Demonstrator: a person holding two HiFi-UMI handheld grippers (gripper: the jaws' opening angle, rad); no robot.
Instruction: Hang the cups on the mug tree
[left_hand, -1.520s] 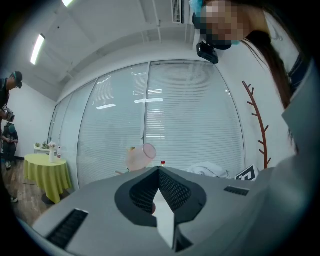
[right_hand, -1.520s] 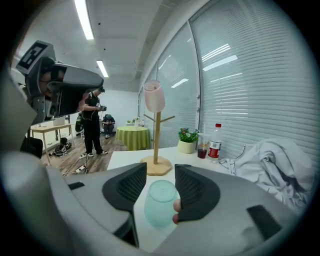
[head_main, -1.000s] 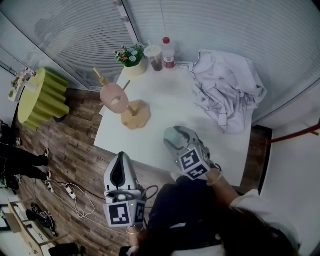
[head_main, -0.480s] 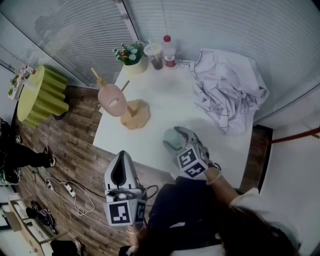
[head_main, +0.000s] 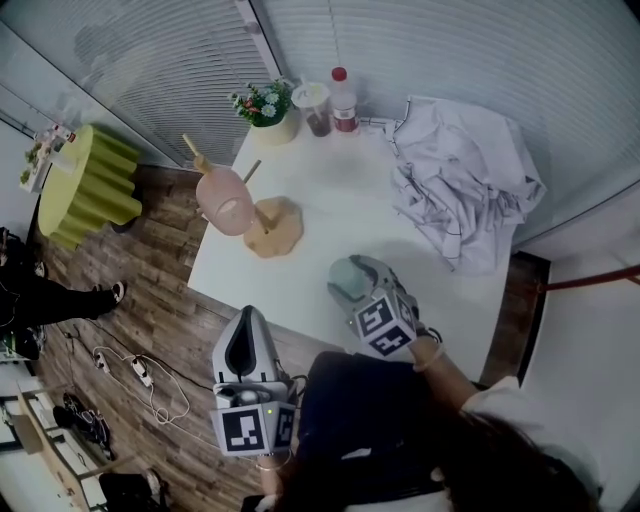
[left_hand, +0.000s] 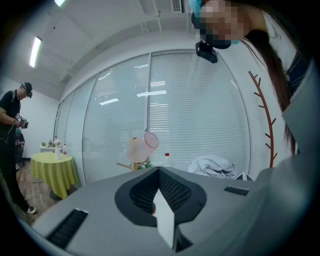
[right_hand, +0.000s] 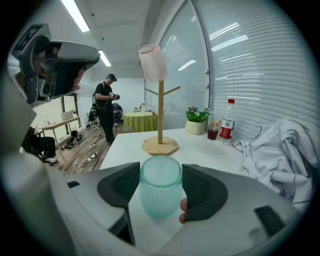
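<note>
A pale green cup (right_hand: 160, 192) stands bottom up on the white table (head_main: 330, 200), near its front edge. My right gripper (right_hand: 160, 190) has just been opening; its jaws flank the cup closely with the cup between them. In the head view the same green cup (head_main: 347, 275) shows at the tip of the right gripper (head_main: 350, 285). A pink cup (head_main: 226, 200) hangs on a branch of the wooden mug tree (head_main: 272, 228) at the table's left. My left gripper (head_main: 245, 335) hovers off the table's front, shut and empty, aimed toward the distant pink cup (left_hand: 143, 147).
At the table's far edge stand a potted plant (head_main: 265, 108), a drink cup (head_main: 313, 105) and a red-capped bottle (head_main: 345, 100). A crumpled white cloth (head_main: 470, 190) covers the right side. On the wooden floor to the left are a yellow-green round table (head_main: 85, 185), cables and a person (head_main: 40, 300).
The right gripper sank slightly with the green cup at the table. The person on the floor at left shifted. The left gripper has kept its place.
</note>
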